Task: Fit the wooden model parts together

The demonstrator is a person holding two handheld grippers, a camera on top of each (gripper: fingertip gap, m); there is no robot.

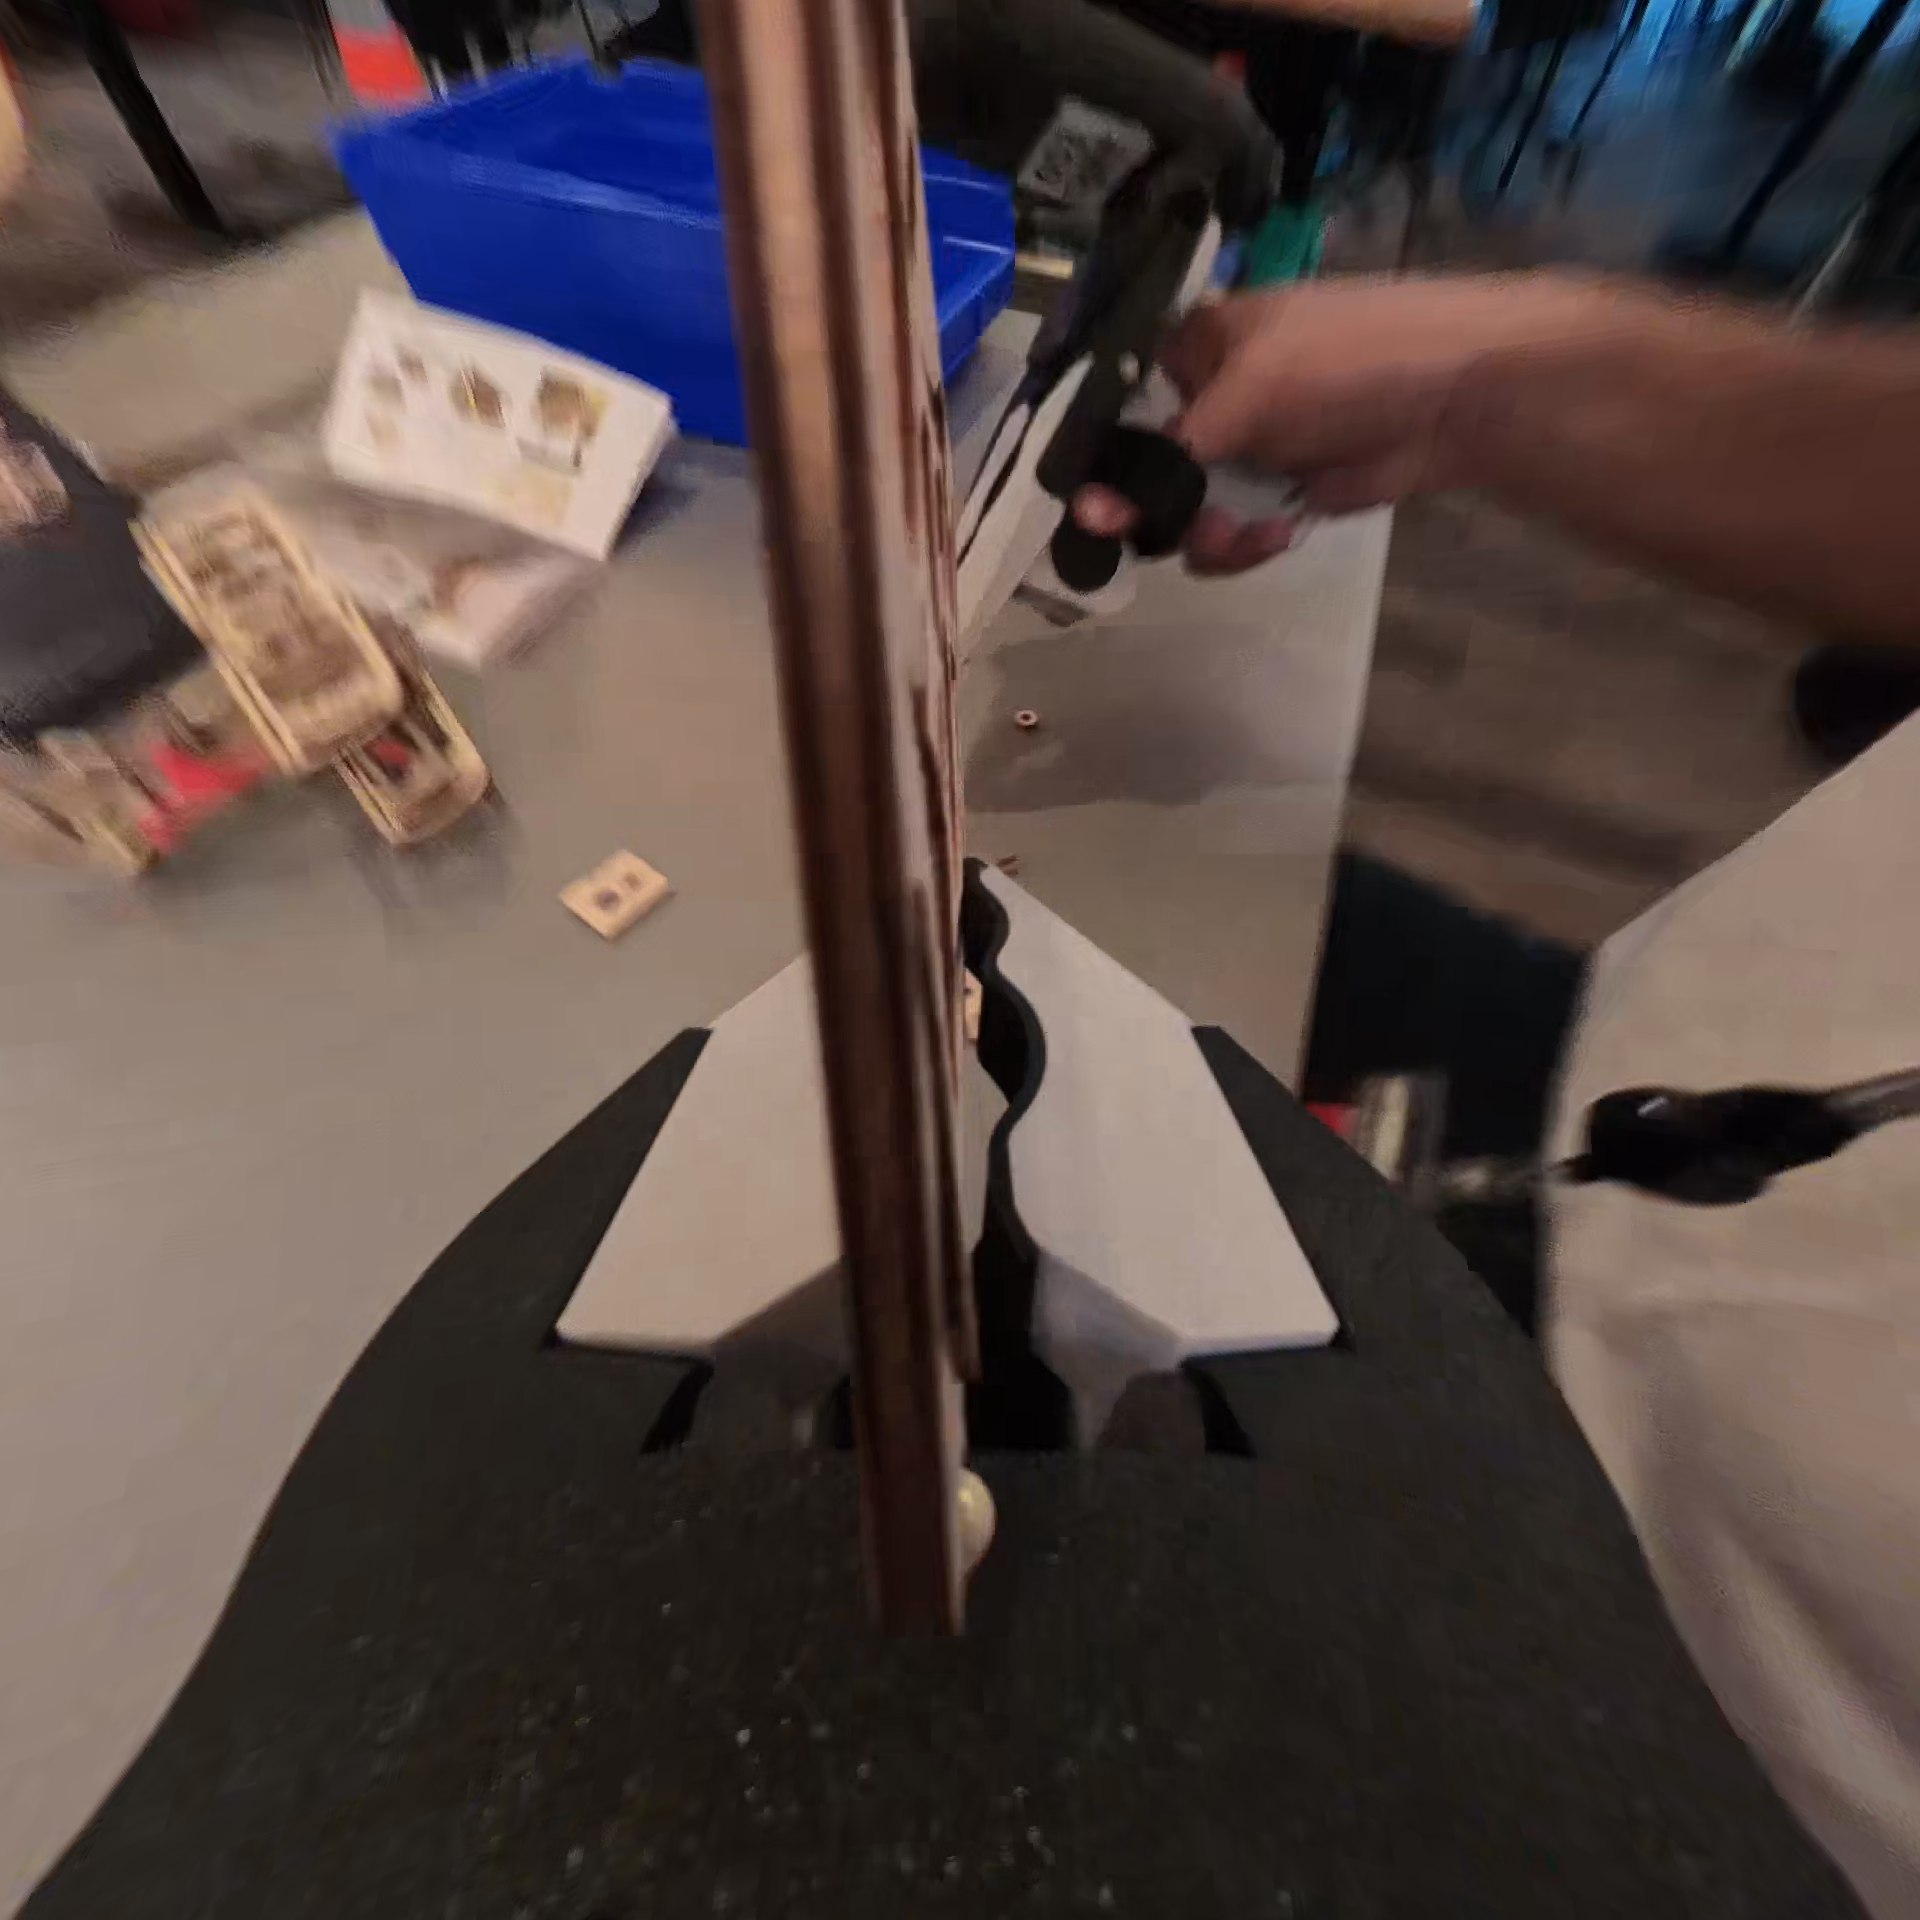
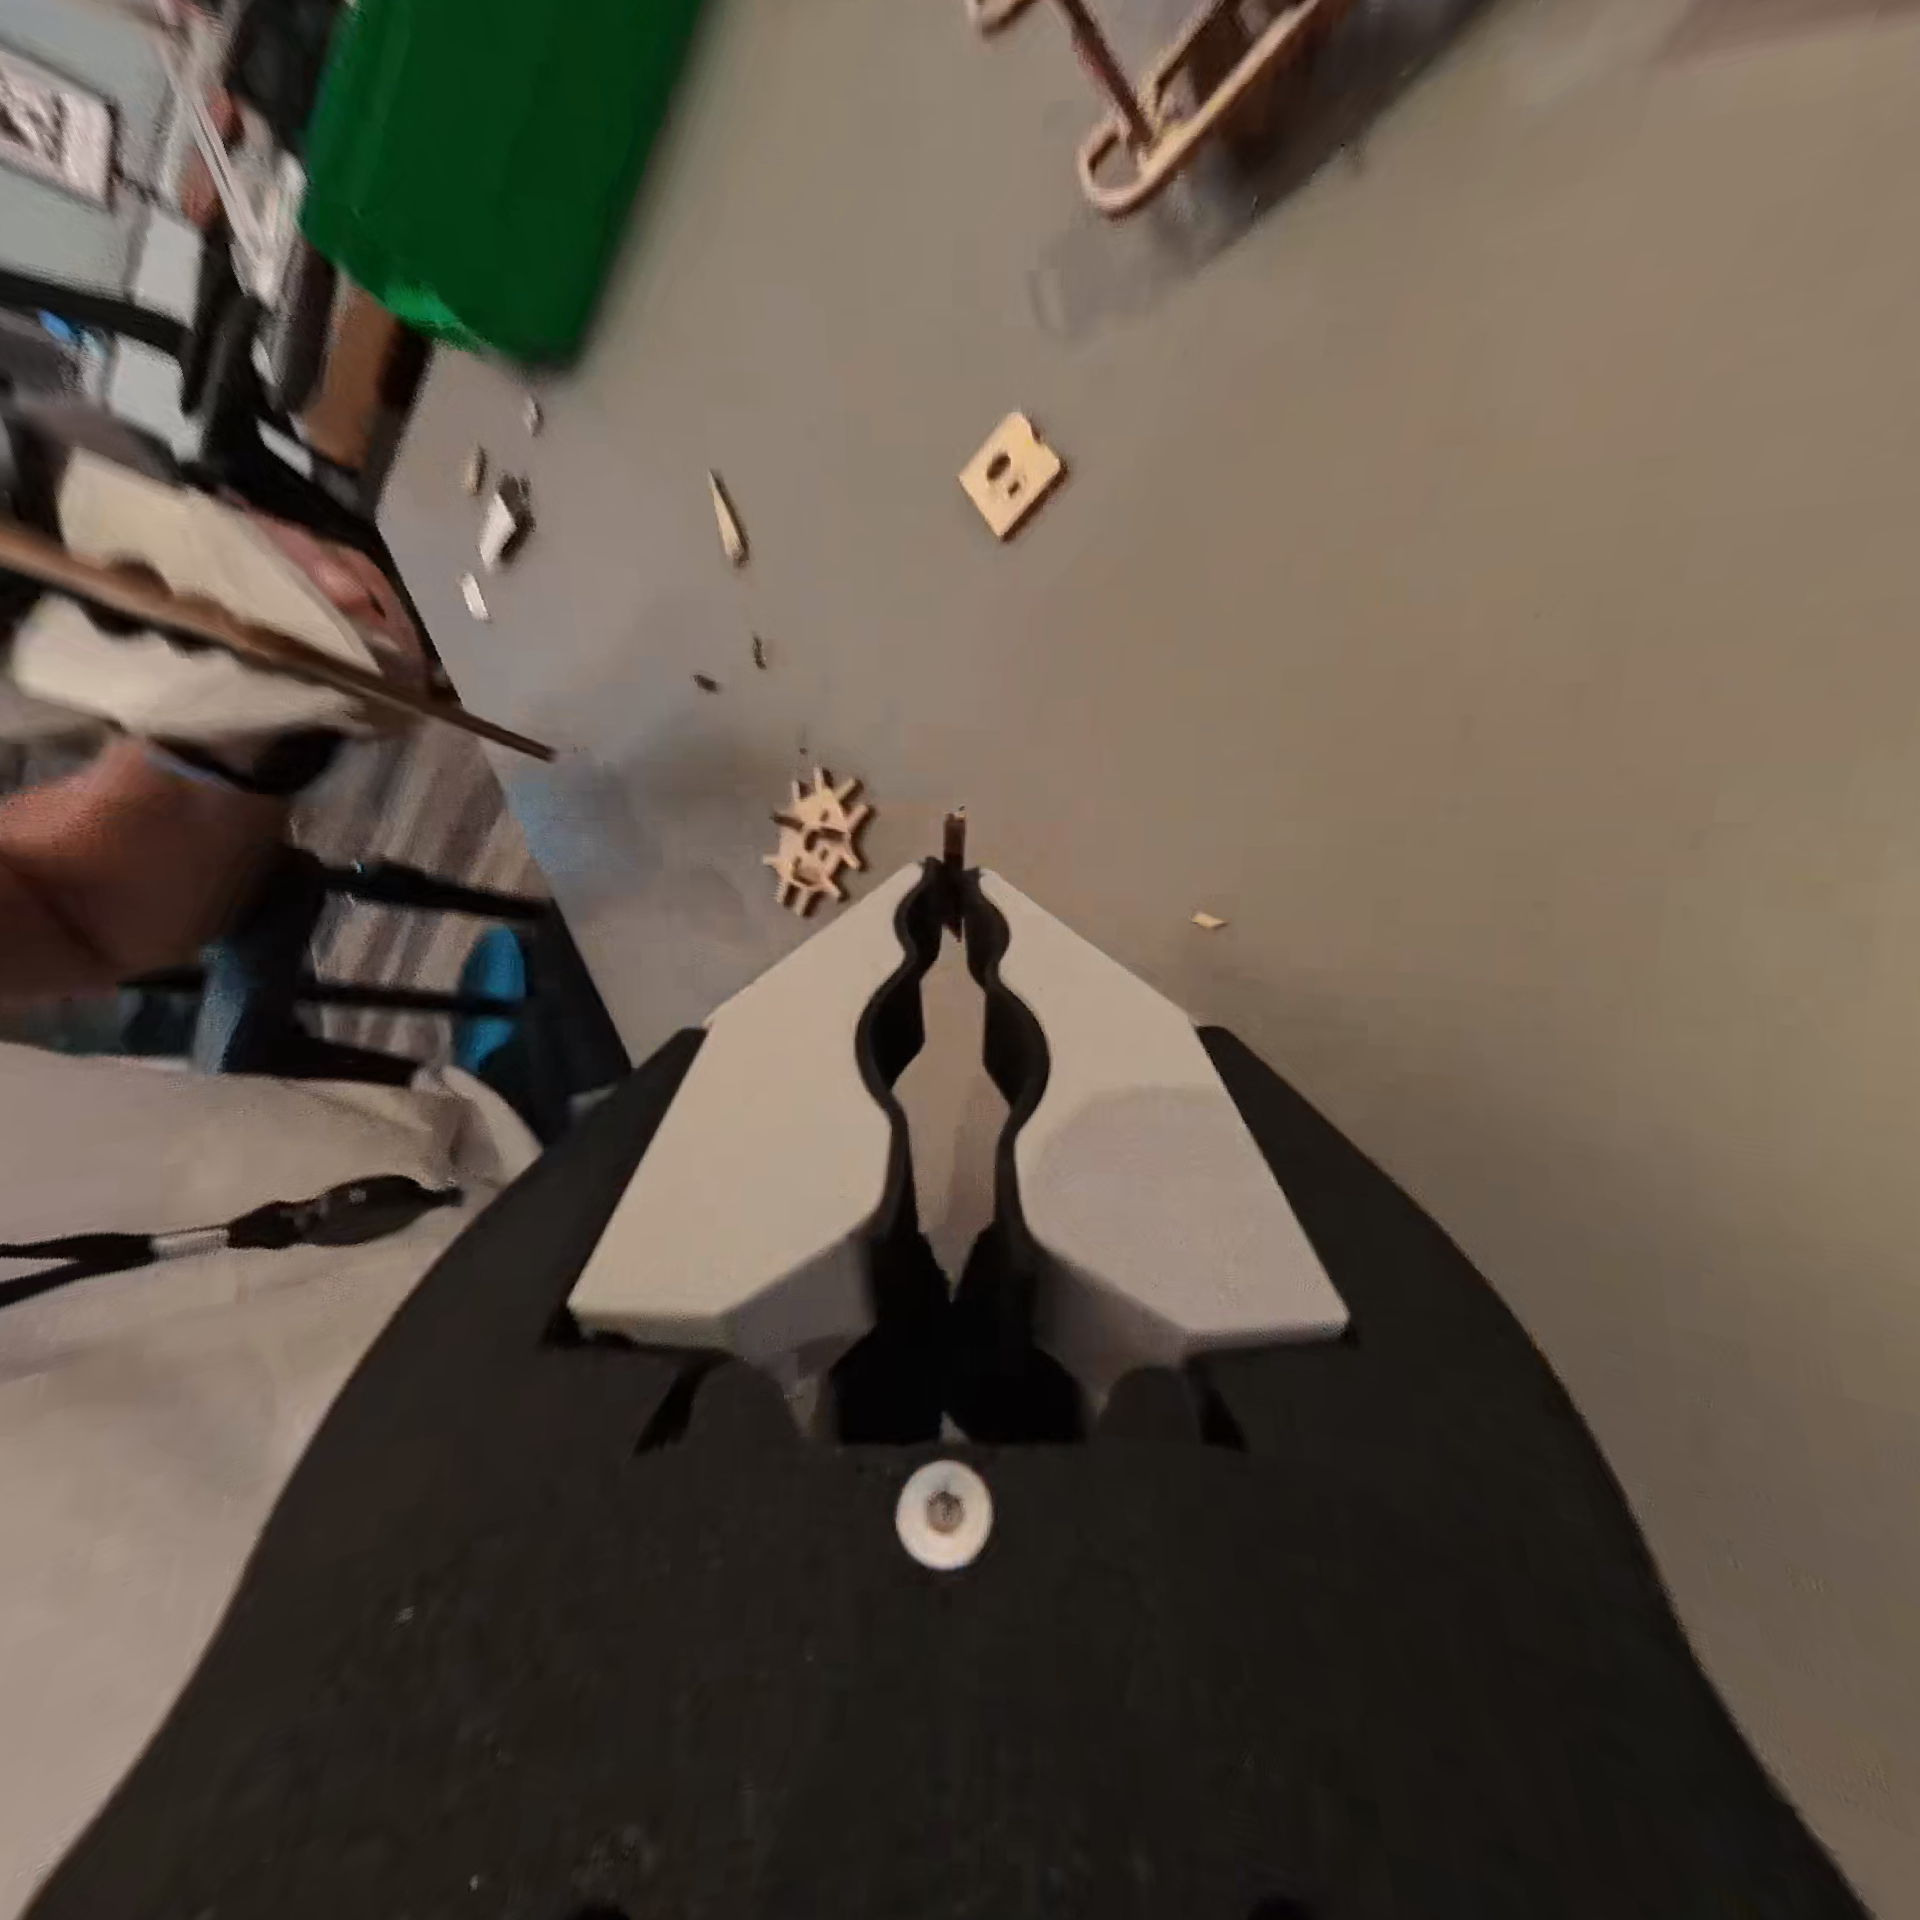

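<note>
My left gripper [image 1: 909, 940] is shut on a thin wooden sheet [image 1: 831, 623], which I see edge-on; it runs upright through the middle of the left wrist view and hides the left fingertip. My right gripper [image 2: 951, 883] is shut on a small dark wooden piece [image 2: 954, 836] that sticks out of its tips, just above the grey table [image 2: 1455, 727]. A wooden gear-shaped part [image 2: 816, 840] lies just left of those tips. The right gripper [image 1: 1101, 457] also shows farther off in the left wrist view, held by a hand. The left gripper [image 2: 156, 582] with its sheet [image 2: 312, 649] shows at the left of the right wrist view.
A blue bin [image 1: 582, 208], an open instruction booklet [image 1: 488, 416] and part-built wooden models [image 1: 301, 665] sit at the back left. A small square wooden piece [image 1: 613, 891] lies on the table. A green bin [image 2: 478, 156], another wooden assembly [image 2: 1174, 94] and several scraps [image 2: 499, 530] lie beyond.
</note>
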